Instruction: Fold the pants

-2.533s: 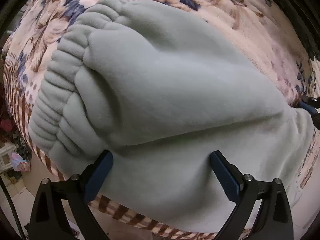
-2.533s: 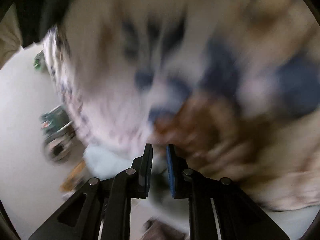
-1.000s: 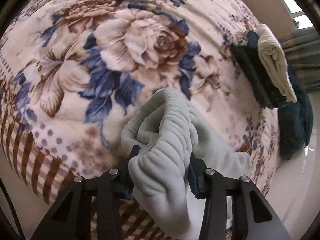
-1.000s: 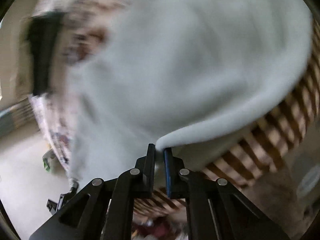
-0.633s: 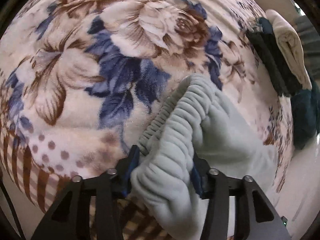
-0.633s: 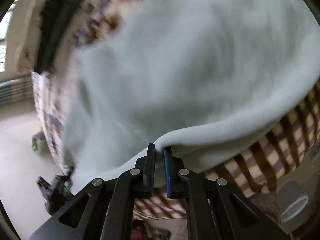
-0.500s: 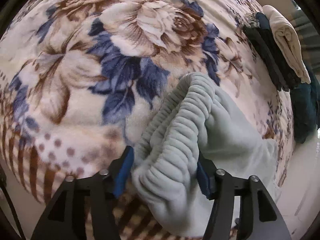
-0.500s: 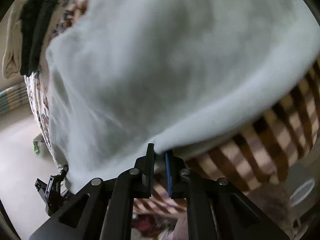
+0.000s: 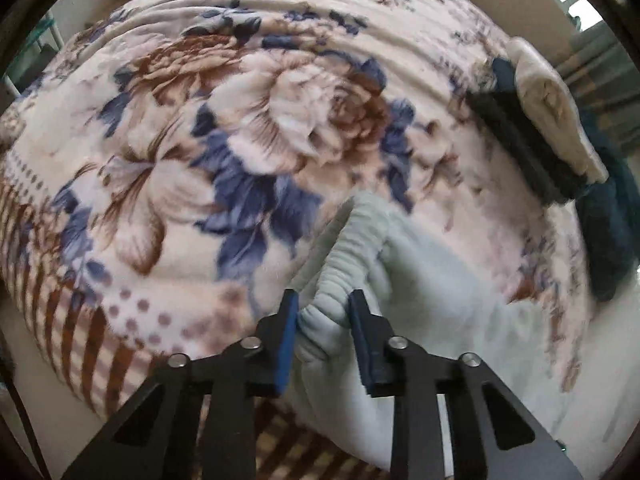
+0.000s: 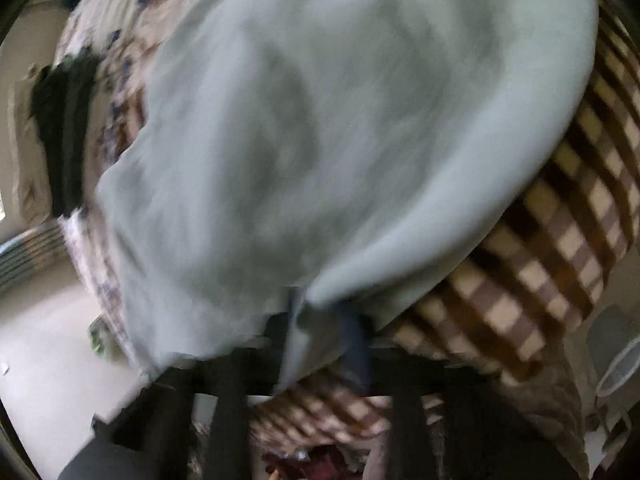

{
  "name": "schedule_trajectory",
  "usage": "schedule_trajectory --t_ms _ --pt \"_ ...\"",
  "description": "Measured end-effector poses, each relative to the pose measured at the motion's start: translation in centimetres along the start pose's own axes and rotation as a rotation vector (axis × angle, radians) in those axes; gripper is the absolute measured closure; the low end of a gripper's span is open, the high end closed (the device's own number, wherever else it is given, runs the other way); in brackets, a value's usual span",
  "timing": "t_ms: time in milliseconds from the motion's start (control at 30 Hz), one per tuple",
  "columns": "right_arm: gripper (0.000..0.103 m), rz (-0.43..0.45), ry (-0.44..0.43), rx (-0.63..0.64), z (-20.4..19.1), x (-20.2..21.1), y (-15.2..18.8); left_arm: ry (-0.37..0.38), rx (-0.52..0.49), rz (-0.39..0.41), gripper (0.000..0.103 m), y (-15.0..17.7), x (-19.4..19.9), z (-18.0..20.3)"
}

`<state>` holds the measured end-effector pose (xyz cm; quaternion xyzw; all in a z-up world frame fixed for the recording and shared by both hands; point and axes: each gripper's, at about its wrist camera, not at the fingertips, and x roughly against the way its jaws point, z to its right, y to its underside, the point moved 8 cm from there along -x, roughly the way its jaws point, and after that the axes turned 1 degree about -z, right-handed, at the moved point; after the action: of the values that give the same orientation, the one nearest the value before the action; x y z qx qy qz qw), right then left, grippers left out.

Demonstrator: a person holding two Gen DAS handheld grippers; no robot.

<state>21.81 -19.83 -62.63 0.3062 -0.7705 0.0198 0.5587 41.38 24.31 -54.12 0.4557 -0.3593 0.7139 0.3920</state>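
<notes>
pants (image 9: pixel 432 304): soft mint fleece, ribbed waistband bunching up
left gripper (image 9: pixel 323 304): I'm closing it around the waistband
right gripper (image 10: pixel 320 312): blurry, I'm pinching the fleece edge

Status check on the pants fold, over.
Left gripper jaws closing on the pants waistband. Right gripper shut on the pants edge, view blurred. Folded clothes stacked far off, nothing blocking.

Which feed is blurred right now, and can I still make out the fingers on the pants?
Left wrist view: mostly sharp, fisheye-bowed; blue-padded fingers closing on the pale green fleece pants' ribbed waistband. Right wrist view: heavy motion smear; fingers reduced to dark streaks with fabric between them, pants blotchy.
</notes>
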Motion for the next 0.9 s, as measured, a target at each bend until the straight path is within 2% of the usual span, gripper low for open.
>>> schedule_trajectory --t_ms 67,100,167,233,267,467,567,600,633,700,767,833,900 --pt "0.093 0.032 0.018 0.056 -1.3 1.1 -0.1 0.048 0.003 0.037 0.083 -1.1 1.6 1.0" --pt "0.094 0.083 0.021 0.152 -3.2 2.7 0.1 0.064 -0.005 0.062 0.083 -1.6 2.7 1.7" --pt "0.094 0.160 -0.005 0.249 -5.6 5.1 0.4 0.079 -0.030 0.111 0.083 -2.4 4.1 2.7" --pt "0.094 0.240 -0.059 0.308 -7.2 7.3 0.3 0.057 -0.030 0.121 0.083 -2.7 3.6 2.3" --pt "0.094 0.243 -0.072 0.311 -7.3 7.3 0.0 0.051 -0.019 0.113 0.083 -2.7 2.9 1.7" --pt "0.094 0.100 -0.097 0.074 -1.7 0.8 0.1 -0.054 0.009 0.002 0.083 0.2 -1.8 -3.1" --pt "0.088 0.046 -0.101 -0.024 1.2 -1.0 1.8 -0.047 0.024 -0.036 0.079 1.2 -2.3 -4.2" --pt "0.079 0.033 -0.118 -0.037 1.4 -1.3 2.1 -0.037 0.039 -0.042 0.074 1.3 -2.0 -4.2" --pt "0.061 0.000 -0.143 -0.064 2.0 -1.6 2.3 -0.053 0.041 -0.050 0.066 1.2 -1.7 -4.2" --pt "0.040 -0.030 -0.155 -0.098 2.5 -1.5 2.4 -0.091 0.019 -0.056 0.064 1.2 -0.6 -3.4" --pt "0.040 -0.032 -0.206 -0.107 2.7 0.0 2.0 -0.145 -0.044 -0.036 0.053 1.4 0.9 -1.5" --pt "0.040 0.023 -0.217 -0.061 3.0 2.7 0.6 -0.213 -0.126 -0.009 0.007 2.1 2.2 0.9" --pt "0.035 0.109 -0.191 -0.032 4.2 5.7 -1.5 -0.246 -0.206 0.007 0.003 3.4 2.9 4.0"
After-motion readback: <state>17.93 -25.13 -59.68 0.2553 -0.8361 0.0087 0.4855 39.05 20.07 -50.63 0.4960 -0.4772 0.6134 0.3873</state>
